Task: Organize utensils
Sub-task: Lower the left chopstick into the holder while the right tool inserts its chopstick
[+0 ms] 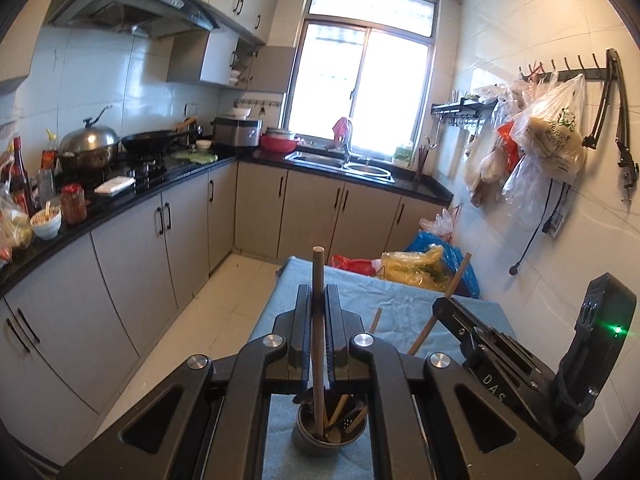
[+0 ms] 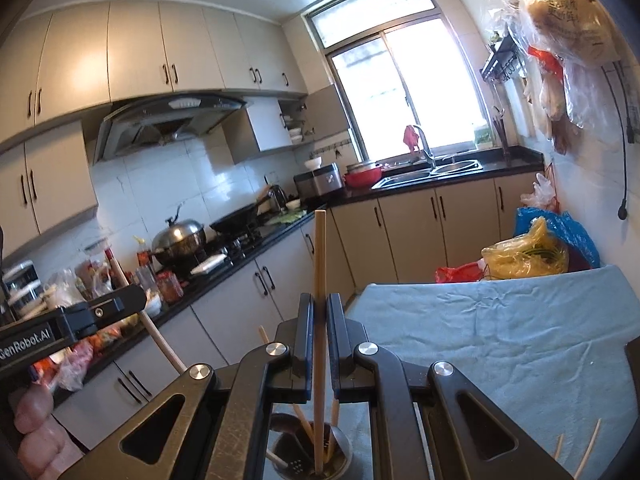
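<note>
- While I watch both wrist views, my left gripper (image 1: 319, 300) is clenched on a wooden chopstick (image 1: 318, 320) held upright, its lower end already down inside the metal utensil holder (image 1: 330, 434).
- My right gripper (image 2: 319, 312) is likewise clamped on a paler chopstick (image 2: 319, 300), standing upright with its tip in the same holder (image 2: 312, 460).
- That holder sits on the blue cloth (image 2: 500, 344) over the table, already crowded with other sticks and a dark spoon.
- Two loose chopsticks (image 2: 576, 452) lie on the cloth off to the right, not yet collected.
- My worry: both grippers work close together over one small cup, so they could knock each other or tip it.
- If I let go too high, a stick may catch on the contents, lean out and fall.
- Any drag on the cloth could shift the holder.
</note>
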Action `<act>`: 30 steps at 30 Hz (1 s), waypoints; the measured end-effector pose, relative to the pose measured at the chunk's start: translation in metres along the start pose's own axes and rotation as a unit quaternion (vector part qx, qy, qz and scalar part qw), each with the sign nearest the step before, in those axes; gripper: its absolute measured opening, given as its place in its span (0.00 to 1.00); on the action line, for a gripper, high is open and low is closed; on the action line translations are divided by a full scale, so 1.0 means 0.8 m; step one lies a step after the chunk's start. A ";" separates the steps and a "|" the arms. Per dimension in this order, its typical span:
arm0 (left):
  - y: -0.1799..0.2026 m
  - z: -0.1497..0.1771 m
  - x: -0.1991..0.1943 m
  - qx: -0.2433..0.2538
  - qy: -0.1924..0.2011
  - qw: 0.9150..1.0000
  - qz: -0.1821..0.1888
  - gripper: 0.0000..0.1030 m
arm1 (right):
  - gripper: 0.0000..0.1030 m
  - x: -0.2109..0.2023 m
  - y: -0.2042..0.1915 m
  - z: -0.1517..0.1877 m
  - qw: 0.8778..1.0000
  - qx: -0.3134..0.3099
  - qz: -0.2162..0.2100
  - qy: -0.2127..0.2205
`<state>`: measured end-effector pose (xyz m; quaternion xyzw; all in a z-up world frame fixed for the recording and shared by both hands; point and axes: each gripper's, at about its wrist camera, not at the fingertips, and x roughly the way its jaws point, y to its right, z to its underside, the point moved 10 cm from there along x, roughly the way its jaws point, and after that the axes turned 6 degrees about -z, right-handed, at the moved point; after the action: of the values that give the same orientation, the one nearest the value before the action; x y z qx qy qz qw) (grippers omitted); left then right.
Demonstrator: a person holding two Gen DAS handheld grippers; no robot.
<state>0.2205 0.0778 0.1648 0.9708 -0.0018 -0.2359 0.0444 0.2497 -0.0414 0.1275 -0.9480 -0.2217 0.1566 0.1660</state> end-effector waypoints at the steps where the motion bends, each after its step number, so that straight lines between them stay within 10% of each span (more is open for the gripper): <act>1: -0.001 0.003 0.003 -0.002 -0.003 1.000 0.001 0.05 | 0.07 0.002 0.001 0.003 1.000 -0.003 0.002 -0.002; 30: -0.022 0.088 0.067 -0.020 -0.075 0.997 -0.005 0.05 | 0.07 0.040 0.018 0.100 0.995 0.002 -0.001 -0.103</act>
<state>0.2355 0.0880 0.0768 0.9493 0.0040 -0.3083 0.0622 0.2525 -0.0185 0.0432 -0.9263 -0.2385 0.2537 0.1439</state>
